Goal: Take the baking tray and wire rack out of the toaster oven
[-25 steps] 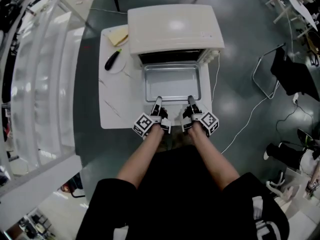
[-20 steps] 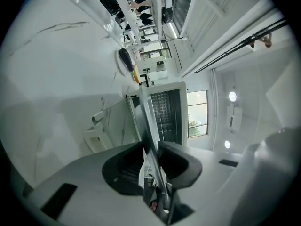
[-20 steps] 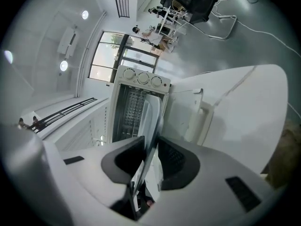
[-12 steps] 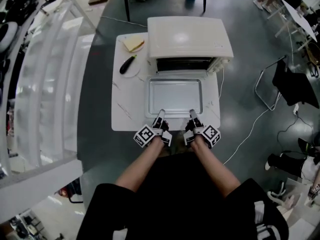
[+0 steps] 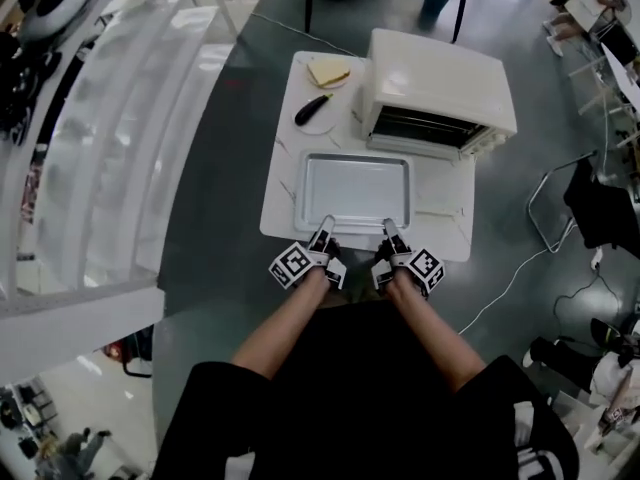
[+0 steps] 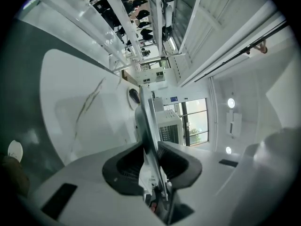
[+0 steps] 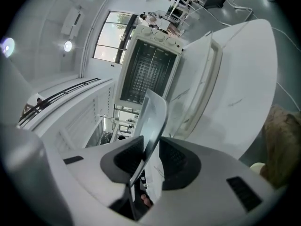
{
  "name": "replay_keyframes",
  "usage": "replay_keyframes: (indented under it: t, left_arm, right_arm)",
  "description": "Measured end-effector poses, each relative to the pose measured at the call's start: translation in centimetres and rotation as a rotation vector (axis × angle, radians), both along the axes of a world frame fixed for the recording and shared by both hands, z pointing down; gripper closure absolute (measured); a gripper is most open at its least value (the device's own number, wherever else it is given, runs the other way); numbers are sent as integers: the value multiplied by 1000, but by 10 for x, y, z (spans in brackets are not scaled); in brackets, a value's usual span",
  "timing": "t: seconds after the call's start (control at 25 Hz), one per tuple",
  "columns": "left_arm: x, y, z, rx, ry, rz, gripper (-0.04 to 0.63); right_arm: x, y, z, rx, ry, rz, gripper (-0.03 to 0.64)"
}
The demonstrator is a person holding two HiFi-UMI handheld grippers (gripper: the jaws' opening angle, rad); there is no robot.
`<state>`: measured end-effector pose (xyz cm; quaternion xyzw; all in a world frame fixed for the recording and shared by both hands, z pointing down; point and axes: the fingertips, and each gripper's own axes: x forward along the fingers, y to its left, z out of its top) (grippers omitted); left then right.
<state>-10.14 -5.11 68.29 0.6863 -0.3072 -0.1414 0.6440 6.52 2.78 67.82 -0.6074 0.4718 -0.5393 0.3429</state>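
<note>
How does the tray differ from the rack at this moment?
The tray is out of the oven, over the table; the rack sits inside the oven. The tray is a solid, pale silver sheet with a raised rim; the rack is a dark open grid. Both are rectangular.

Lab-like hall: grey floor (image 5: 215, 268), trailing cable (image 5: 505, 286), glass partitions (image 5: 130, 138), white table (image 5: 285, 203).
</note>
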Motion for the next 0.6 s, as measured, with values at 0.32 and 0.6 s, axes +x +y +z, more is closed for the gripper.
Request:
replay_keyframes:
  t: [0.32,0.6]
  left_arm:
    - [-63,-21,7,1,-20,-76,489]
    - [-112,-37,27,-7,-48,-103,488]
  right_arm:
    - [-60,-29,11,-23,-5,-101,491]
    - [-109,-46,31,-75,2,-156,486]
